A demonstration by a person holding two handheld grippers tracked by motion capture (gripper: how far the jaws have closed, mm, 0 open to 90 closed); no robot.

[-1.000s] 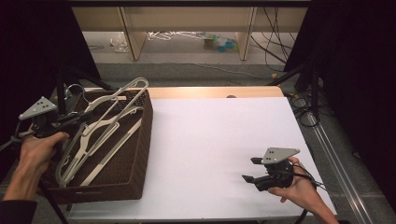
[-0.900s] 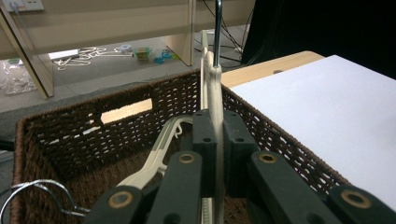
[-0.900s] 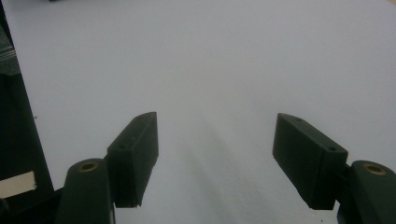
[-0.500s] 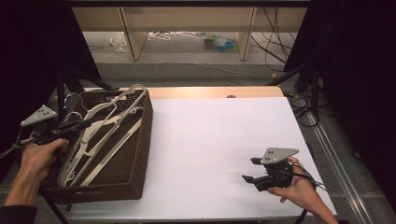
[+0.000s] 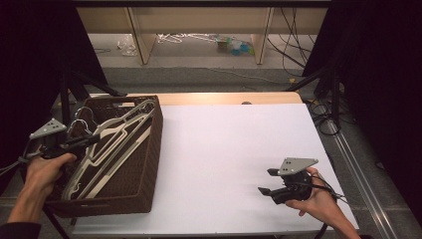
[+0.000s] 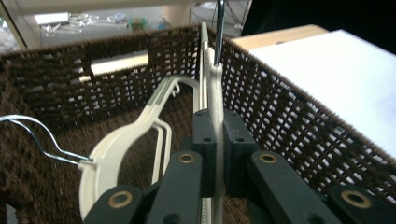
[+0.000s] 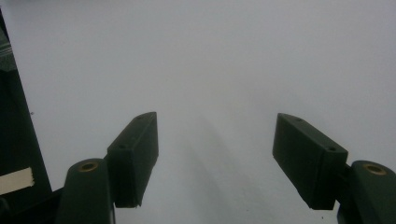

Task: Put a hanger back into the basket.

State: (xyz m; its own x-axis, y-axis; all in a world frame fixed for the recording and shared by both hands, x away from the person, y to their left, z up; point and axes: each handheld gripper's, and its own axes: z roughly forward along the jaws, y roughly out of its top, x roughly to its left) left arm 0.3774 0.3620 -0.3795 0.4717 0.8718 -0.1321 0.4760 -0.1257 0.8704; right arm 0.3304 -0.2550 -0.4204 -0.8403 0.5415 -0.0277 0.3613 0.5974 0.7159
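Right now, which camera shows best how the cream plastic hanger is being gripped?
The left gripper view: the left hand-held gripper pinches the cream plastic hanger edge-on between its pads. The high view shows that hanger small, slanting over the brown wicker basket.

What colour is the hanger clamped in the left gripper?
Cream-white with a silver metal hook; the hanger shows best in the left gripper view, pinched by the left gripper.

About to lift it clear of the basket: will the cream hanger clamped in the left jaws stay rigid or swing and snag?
The cream hanger looks like stiff, thin plastic, so probably rigid and light. The left gripper pinches only its narrow neck, so it may pivot. Its metal hook could catch the wicker basket or the other hangers.
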